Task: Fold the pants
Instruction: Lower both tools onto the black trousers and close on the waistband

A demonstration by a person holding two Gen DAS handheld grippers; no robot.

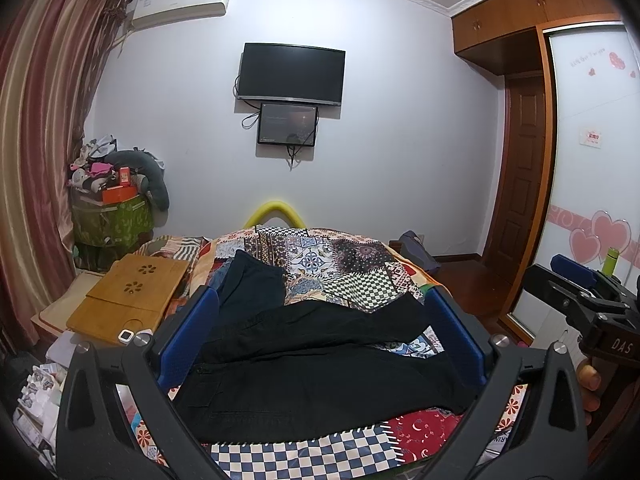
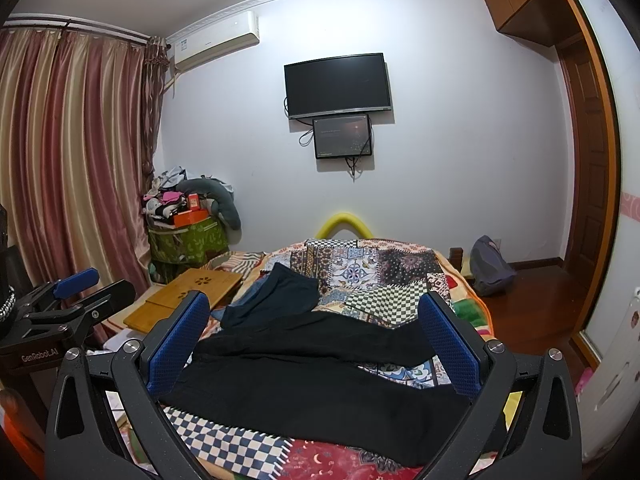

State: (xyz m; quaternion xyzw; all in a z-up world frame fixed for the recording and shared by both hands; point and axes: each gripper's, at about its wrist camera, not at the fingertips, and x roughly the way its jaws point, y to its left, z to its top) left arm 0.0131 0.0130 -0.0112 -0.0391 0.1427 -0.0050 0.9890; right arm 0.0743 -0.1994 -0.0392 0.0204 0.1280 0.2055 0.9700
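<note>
Black pants (image 1: 316, 376) lie spread flat across the patchwork bedspread (image 1: 344, 268), waist to the left, both legs running right. My left gripper (image 1: 322, 304) hovers above them, open, with nothing between its blue pads (image 1: 188, 332). In the right wrist view the same pants (image 2: 320, 384) lie under my right gripper (image 2: 314, 308), which is also open and empty. The other gripper shows at each view's edge: the right gripper (image 1: 580, 280) held by a hand, the left gripper (image 2: 80, 284) at far left.
A second dark garment (image 2: 280, 292) lies behind the pants. A bamboo lap desk (image 1: 132, 296) sits left on the bed. A green hamper (image 1: 112, 220) piled with clutter stands by the curtain. A backpack (image 2: 490, 266) rests on the wooden floor at right. A wardrobe (image 1: 588, 184) lines the right.
</note>
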